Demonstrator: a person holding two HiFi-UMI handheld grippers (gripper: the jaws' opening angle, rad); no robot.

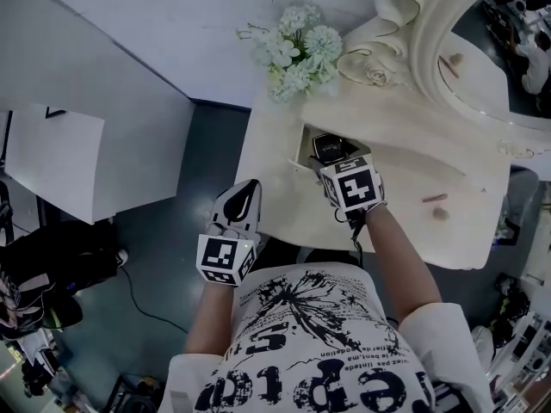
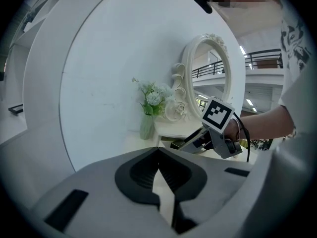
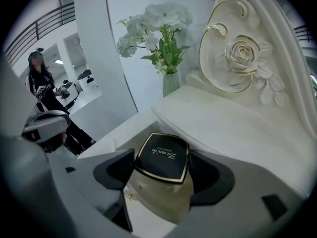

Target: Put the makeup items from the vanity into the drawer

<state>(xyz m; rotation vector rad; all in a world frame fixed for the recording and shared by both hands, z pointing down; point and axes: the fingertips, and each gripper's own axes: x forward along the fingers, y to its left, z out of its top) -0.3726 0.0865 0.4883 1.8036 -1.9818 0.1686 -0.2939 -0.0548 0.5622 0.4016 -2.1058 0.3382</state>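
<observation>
The biggest thing I see is the cream vanity [image 1: 267, 179]. It fills the head view from the middle out to 3 o'clock. Its round mirror [image 1: 482, 50] sits up at 2 o'clock, with a carved rose [image 3: 242, 58] on the frame. A bunch of pale flowers [image 1: 297, 50] stands at 12 o'clock, in a green vase [image 3: 171, 83].

My right gripper [image 1: 334, 157] is in the middle of the head view and points up at 12 o'clock, toward the flowers. Its jaws are closed on a black compact [image 3: 162, 157] with a thin gold rim. The compact lies flat between the pads, lid up. It hangs right over the open drawer [image 1: 301, 149], which sticks out of the vanity just under the flowers. I cannot tell if the compact touches the drawer.

My left gripper [image 1: 244, 196] is at 8 o'clock from the right one, off the vanity and over the dark floor [image 1: 172, 256]. Its jaws are pressed together at the tips with nothing between them [image 2: 159, 175].

Two little things lie on the vanity top at 3 o'clock from the right gripper: a pink stick [image 1: 435, 198] and a small round thing [image 1: 441, 214] just beside it.
</observation>
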